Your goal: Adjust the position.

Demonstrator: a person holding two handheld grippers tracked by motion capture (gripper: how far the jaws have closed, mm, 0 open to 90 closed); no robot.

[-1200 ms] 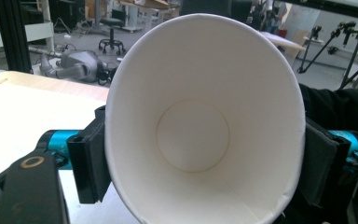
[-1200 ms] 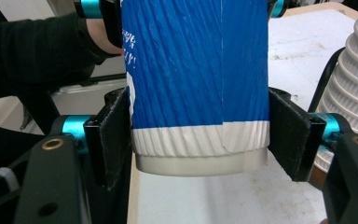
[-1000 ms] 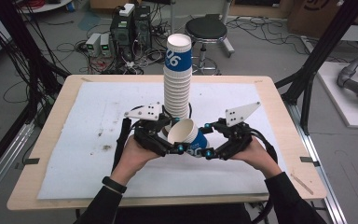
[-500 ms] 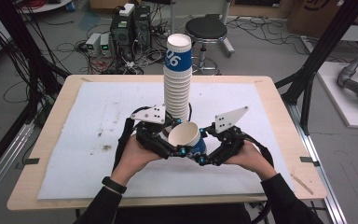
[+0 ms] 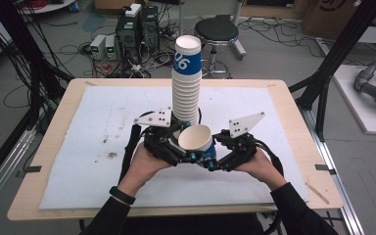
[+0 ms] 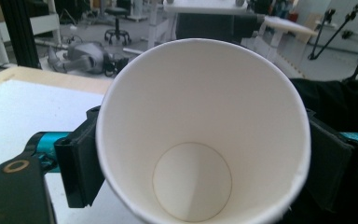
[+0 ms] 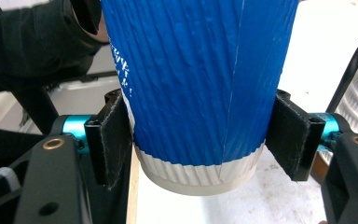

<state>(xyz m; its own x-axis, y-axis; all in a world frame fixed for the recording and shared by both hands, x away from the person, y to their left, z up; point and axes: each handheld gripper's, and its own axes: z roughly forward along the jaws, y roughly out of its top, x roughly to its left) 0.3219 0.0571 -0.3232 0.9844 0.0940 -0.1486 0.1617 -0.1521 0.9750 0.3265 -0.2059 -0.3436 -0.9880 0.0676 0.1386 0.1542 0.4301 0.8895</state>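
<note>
White-covered tabletop (image 5: 78, 147), 1 cup passing between my tools.
My right tool (image 5: 227, 159) has shifted left, clamping the blue cup (image 5: 198, 142) beside the stack (image 5: 186, 93); my left tool (image 5: 169, 149) also grips it, suggesting a handover.

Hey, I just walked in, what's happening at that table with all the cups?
A person at the table holds a two-jaw gripper in each hand, and both meet around one blue paper cup. The right gripper clamps the cup near its base, pads on both sides. The left gripper is at the cup's open end, and its view looks straight into the empty white inside; its grip is unclear. The cup is tilted, mouth up, in front of a tall upright stack of cups.
</note>
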